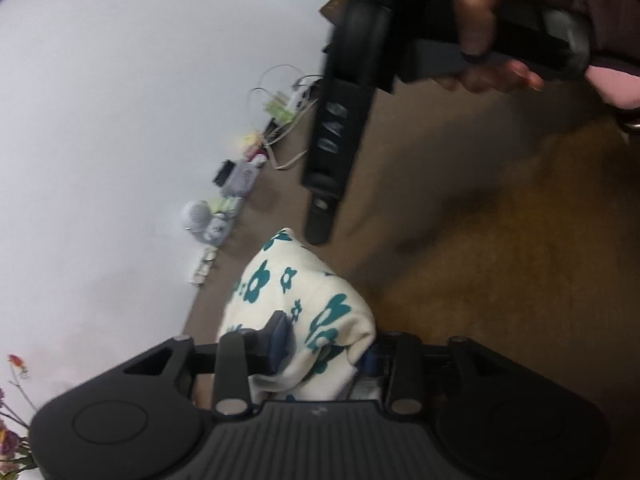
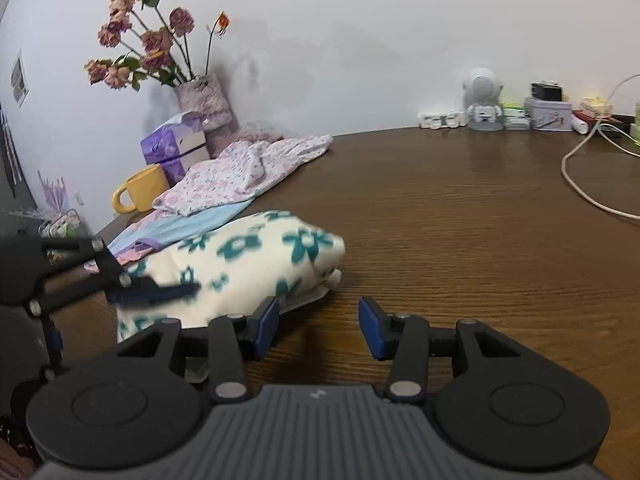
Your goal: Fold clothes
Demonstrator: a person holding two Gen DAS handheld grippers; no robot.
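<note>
A folded cream garment with teal flowers [image 2: 256, 256] lies on the brown wooden table [image 2: 460, 240]. In the left wrist view the same garment [image 1: 300, 296] bunches up between the blue pads of my left gripper [image 1: 326, 350], which is shut on a thick fold of it. That gripper's finger [image 2: 152, 290] shows blurred, pressing into the cloth's left side. My right gripper [image 2: 318, 326] stands open just right of the garment's near corner, nothing between its pads. From the left wrist view, the right gripper [image 1: 320, 228] hangs above the cloth, held by a hand [image 1: 476, 20].
A pink floral garment [image 2: 248, 168] and a light blue one [image 2: 188, 228] lie behind the folded cloth. A yellow mug [image 2: 140, 190], purple tissue box [image 2: 176, 148] and vase of dried roses [image 2: 204, 96] stand far left. A white cable [image 2: 580, 184] and small items [image 2: 484, 108] line the wall.
</note>
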